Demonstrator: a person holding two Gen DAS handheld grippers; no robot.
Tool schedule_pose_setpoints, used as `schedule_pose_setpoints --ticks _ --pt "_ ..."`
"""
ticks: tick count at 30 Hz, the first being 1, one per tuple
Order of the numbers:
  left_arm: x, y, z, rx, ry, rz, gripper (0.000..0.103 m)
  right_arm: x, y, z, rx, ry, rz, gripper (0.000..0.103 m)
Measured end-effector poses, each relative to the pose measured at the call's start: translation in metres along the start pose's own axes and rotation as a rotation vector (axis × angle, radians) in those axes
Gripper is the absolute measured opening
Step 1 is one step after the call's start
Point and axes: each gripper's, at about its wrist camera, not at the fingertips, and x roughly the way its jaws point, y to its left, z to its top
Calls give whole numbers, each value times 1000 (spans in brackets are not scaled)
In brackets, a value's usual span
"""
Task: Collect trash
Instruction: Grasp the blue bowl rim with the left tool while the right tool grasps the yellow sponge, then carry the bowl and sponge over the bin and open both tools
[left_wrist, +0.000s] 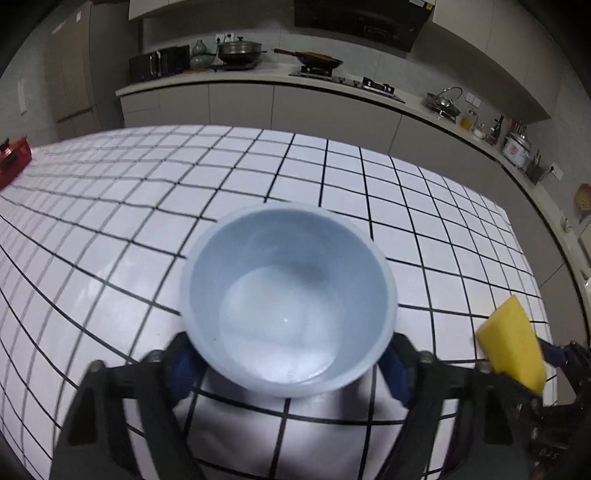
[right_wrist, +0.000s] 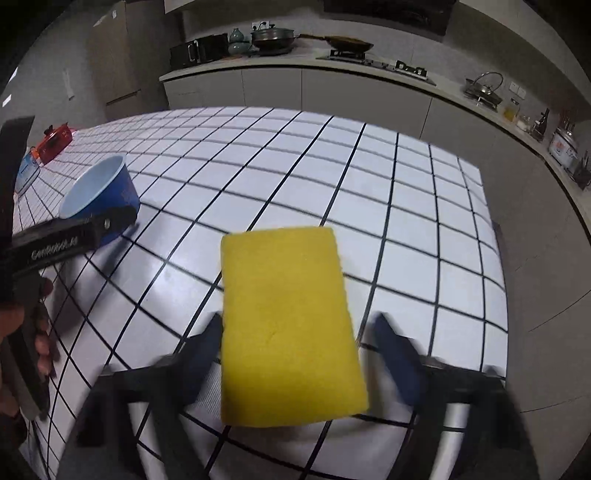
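Note:
A bowl, pale blue inside and dark blue outside, stands on the white, black-gridded tablecloth. My left gripper has a blue pad against each side of the bowl and is shut on it. In the right wrist view the bowl is at the left with a left finger on its wall. A yellow sponge lies flat between the fingers of my right gripper. The left pad touches its edge and a gap shows at the right pad, so this gripper is open. The sponge also shows right of the bowl.
A red box-like object and a blue-and-white item sit at the table's far left. A hand holds the left tool. The table edge runs close on the right. A kitchen counter with pots stands behind.

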Motion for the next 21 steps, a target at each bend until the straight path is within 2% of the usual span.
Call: schedule_pose_setpoints --ticks 4,11,17,21 --pt "-15 -6 -3 0 -27 -29 75 -8 -1 -3 6 -2 19 57" --pt "-61 -26 -23 9 -78 -77 75 -50 -20 -17 67 -66 45 57" --pt "-91 -72 -51 38 -81 -117 75 -91 -45 -43 95 -112 37 57" --pt "-108 -108 -68 65 -80 -137 75 -122 -76 -73 129 -132 29 57"
